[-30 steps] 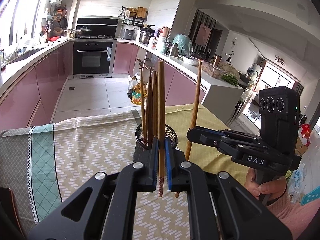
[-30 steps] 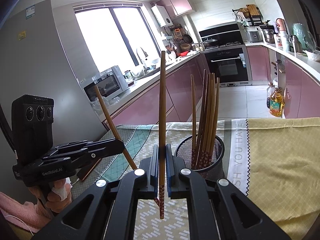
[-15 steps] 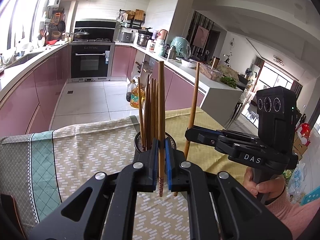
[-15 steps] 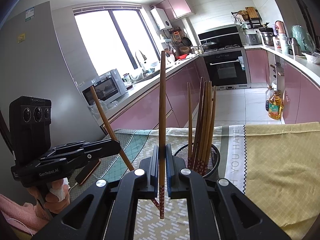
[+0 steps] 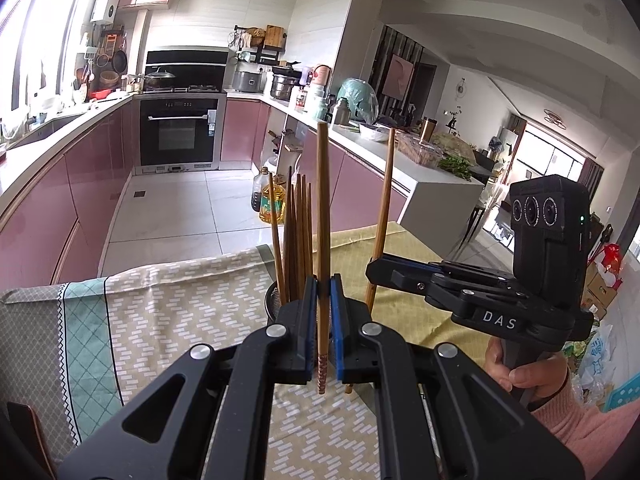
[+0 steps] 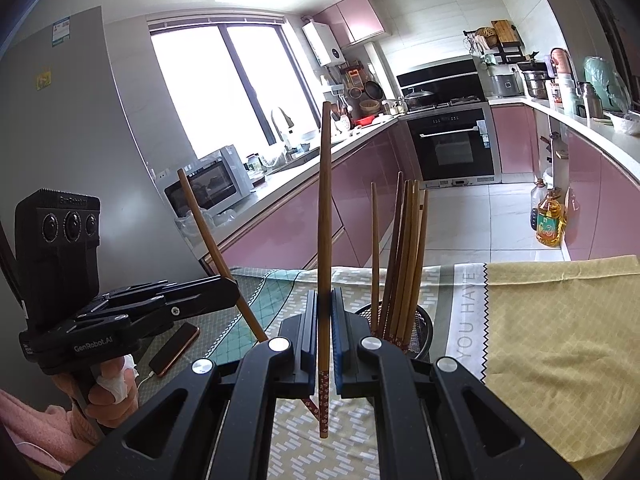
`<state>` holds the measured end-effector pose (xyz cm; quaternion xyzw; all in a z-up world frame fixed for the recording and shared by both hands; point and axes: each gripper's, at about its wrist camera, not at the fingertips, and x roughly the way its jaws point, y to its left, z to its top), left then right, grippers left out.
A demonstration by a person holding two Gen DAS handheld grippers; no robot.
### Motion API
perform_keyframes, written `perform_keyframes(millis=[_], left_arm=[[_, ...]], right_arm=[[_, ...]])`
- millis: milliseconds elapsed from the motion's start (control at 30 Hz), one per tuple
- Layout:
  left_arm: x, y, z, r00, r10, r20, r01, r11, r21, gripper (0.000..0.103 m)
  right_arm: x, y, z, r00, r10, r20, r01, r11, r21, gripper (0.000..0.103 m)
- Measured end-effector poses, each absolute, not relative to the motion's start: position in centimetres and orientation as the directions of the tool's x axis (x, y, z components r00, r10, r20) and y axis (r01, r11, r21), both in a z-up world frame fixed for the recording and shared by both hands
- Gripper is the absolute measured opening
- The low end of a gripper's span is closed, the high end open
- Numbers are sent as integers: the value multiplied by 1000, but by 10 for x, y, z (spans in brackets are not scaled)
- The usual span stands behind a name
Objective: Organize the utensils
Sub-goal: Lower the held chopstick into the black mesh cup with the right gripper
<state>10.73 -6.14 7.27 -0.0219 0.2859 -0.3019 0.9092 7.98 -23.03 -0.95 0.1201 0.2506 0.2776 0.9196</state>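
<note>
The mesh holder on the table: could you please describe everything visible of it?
The mesh holder is a small black wire-mesh cup, round and open-topped, standing upright on the patterned tablecloth. Several brown chopsticks stand in it, thick ends up, leaning on its rim. The gripper fingers hide its lower part in both views; neither gripper touches it.

Wooden chopsticks (image 6: 404,256), black metal mesh holder (image 6: 422,326), woven cloth (image 6: 560,320)
</note>
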Motion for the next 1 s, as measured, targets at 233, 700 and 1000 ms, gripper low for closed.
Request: perform_keyframes(millis=[233,700,1000], left_arm=[[113,-63,80,666,-562,-490,538,817,-207,7],[113,-67,86,682,-566,-463,540,817,-203,7],[111,-73,87,693,-563,-450,540,819,-193,7]], right_arm=[[84,-231,-3,733,566,-378,-452,820,351,6],[94,-234,6,745,562,-359,-453,821,347,6],[99,-235,11,754,556,-350,-452,825,339,6]])
